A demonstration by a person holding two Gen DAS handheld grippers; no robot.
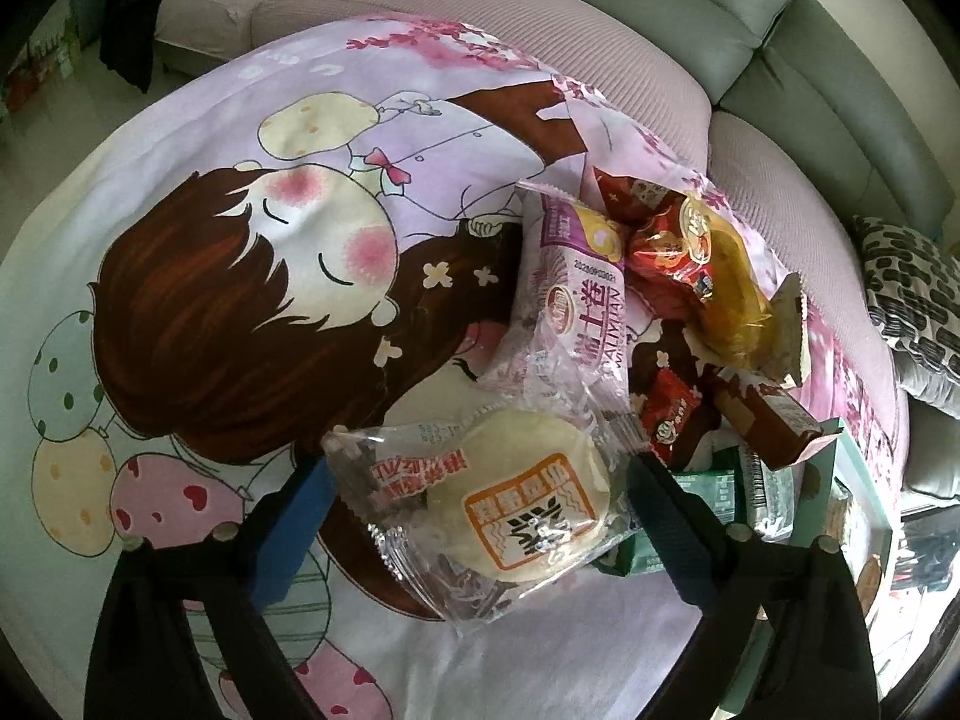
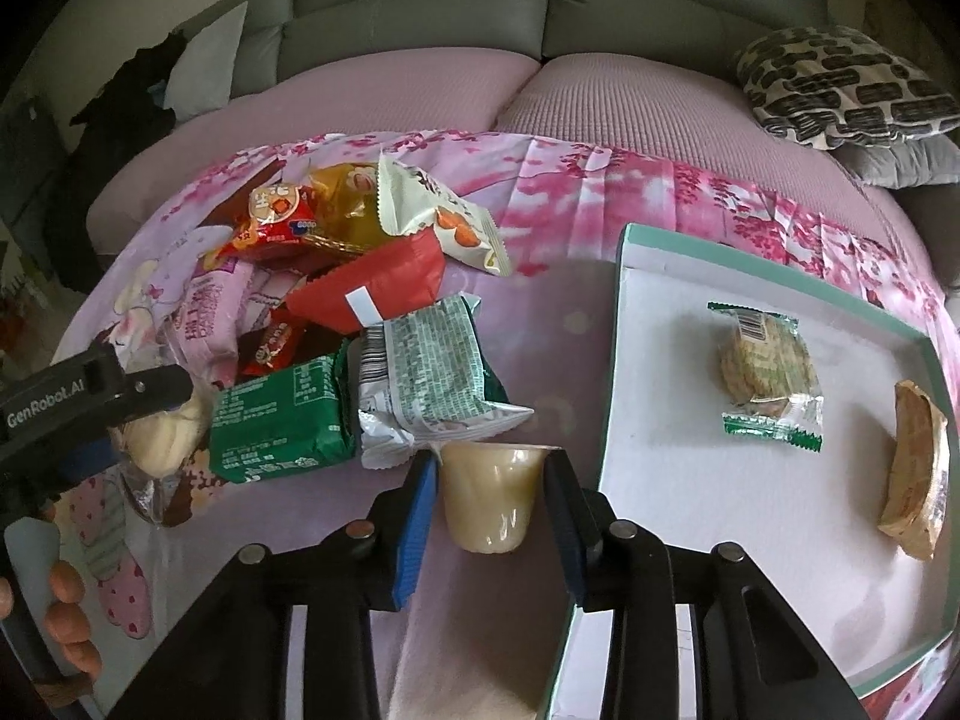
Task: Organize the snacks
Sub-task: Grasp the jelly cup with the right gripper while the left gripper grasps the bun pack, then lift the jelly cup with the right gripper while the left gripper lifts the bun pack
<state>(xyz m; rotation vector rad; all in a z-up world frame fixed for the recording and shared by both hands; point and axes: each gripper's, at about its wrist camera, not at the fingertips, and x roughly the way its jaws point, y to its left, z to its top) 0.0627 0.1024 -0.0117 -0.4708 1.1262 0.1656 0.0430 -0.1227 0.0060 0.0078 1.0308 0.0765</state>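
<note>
My left gripper is shut on a clear-wrapped round white pastry, its blue pads at both sides; it shows from the side in the right wrist view. My right gripper is shut on a beige jelly cup, held beside the white tray. The tray holds a green-wrapped biscuit and a brown-wrapped snack. A pile of snacks lies on the cartoon cloth: green packets, a red pack, a purple roll pack.
The cartoon-print cloth covers a pink sofa seat. A grey sofa back stands behind. A patterned cushion lies at the right. The tray's teal rim is raised.
</note>
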